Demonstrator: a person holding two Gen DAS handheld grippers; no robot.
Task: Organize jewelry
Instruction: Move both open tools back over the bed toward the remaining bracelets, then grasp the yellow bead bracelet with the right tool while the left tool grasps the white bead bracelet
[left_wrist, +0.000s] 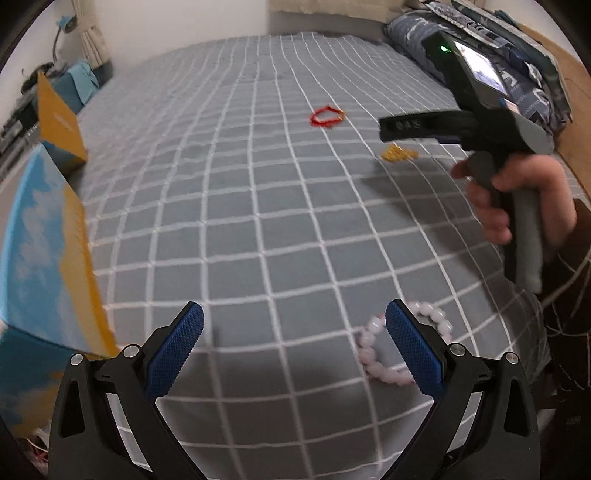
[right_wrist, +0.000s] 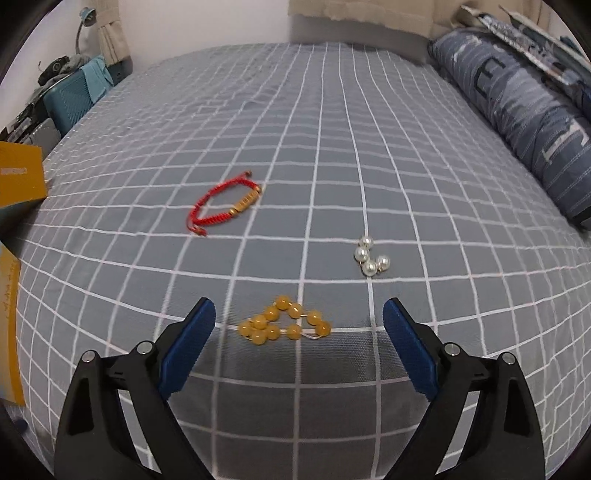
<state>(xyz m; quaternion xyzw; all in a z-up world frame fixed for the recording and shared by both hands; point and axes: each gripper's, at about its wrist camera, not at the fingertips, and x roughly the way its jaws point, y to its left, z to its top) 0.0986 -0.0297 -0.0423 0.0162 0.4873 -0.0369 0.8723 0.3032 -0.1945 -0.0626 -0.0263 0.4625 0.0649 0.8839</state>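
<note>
A bed (right_wrist: 332, 129) under a grey sheet with a white grid fills both views. At two o'clock a folded blue patterned quilt (right_wrist: 524, 110) lies along its edge. At ten o'clock stand a teal case (right_wrist: 68, 101), a beige curtain (right_wrist: 110, 33) and a blue desk lamp (right_wrist: 86, 11).

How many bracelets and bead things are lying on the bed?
4. A pink bead bracelet lies by the left gripper. Amber beads lie before the right gripper, a red cord bracelet farther left, pearls farther right. More may be hidden.
</note>
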